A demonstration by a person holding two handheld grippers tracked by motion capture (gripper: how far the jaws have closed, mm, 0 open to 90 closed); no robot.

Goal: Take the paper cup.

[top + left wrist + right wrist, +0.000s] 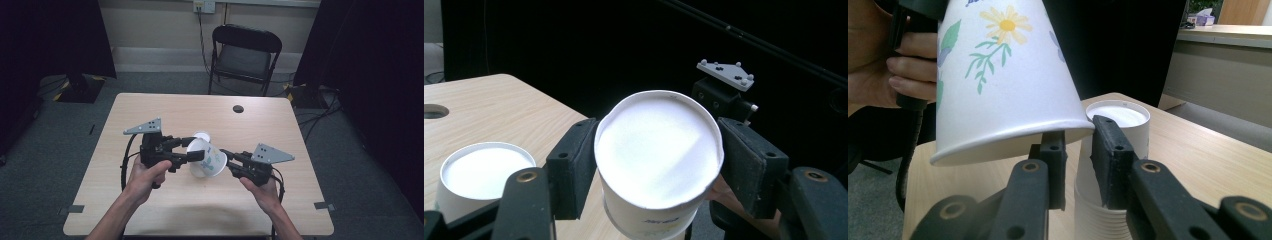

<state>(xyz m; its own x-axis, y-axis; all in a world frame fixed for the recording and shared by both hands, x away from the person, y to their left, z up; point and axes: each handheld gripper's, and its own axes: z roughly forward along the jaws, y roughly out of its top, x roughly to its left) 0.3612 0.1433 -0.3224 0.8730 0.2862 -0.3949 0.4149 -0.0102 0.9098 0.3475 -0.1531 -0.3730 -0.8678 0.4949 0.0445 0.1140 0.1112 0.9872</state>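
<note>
A white paper cup (206, 159) with a flower print hangs tilted above the table, its base towards my left gripper (195, 149) and its rim towards the right one. In the left gripper view the two jaws press on the sides of the cup (659, 150) just below its white base, so my left gripper (659, 167) is shut on it. My right gripper (1079, 150) has a narrow gap between its jaws, and the low edge of the cup's rim (1083, 122) sits at the top of that gap. I cannot tell whether the jaws touch the rim.
A stack of upturned white cups (201, 136) stands on the wooden table (150, 110) just behind the held cup, close to both grippers. A round hole (238, 108) lies near the far edge. A black folding chair (245, 55) stands beyond the table.
</note>
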